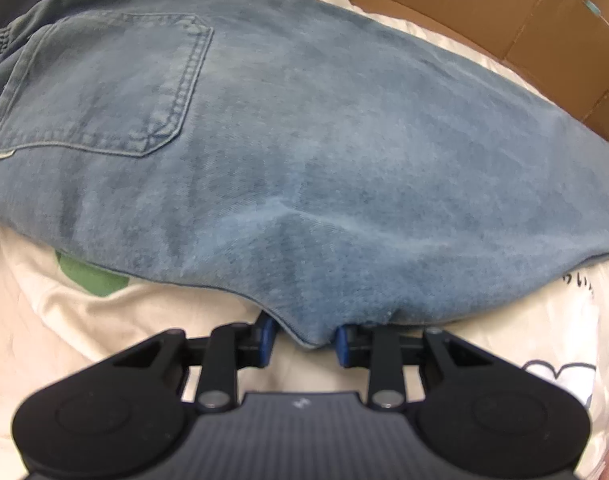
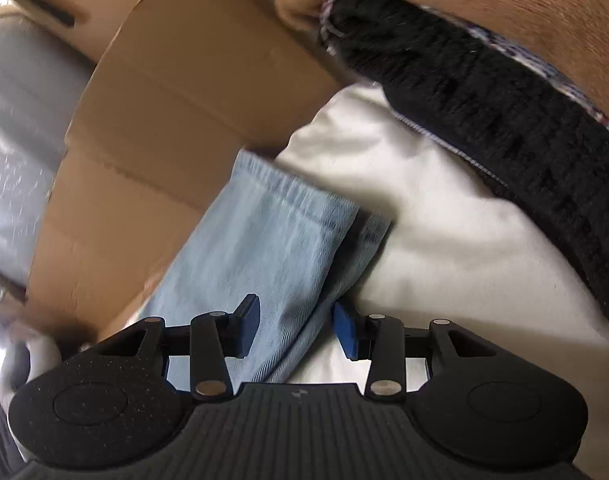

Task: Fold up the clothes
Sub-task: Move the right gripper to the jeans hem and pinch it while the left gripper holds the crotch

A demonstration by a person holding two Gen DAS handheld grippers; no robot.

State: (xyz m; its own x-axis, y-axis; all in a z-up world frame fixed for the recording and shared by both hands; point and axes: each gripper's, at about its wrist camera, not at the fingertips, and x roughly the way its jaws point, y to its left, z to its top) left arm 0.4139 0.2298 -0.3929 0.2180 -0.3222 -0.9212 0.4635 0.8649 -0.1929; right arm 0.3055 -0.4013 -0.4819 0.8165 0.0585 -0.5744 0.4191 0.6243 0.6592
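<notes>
Light blue jeans lie spread on a cream printed bedcover, back pocket at the upper left. In the left wrist view my left gripper stands at the near edge of the jeans. A small fold of denim hangs between its blue pads, which stand slightly apart from it. In the right wrist view my right gripper hovers, tilted, over a jeans leg whose hem points away. The flat leg runs under both pads and is wider than the gap between them, so nothing is pinched.
An open cardboard box stands along the bed's far side, and its flap sits just left of the jeans leg. A black knit garment and a tan one lie to the right on the white cover.
</notes>
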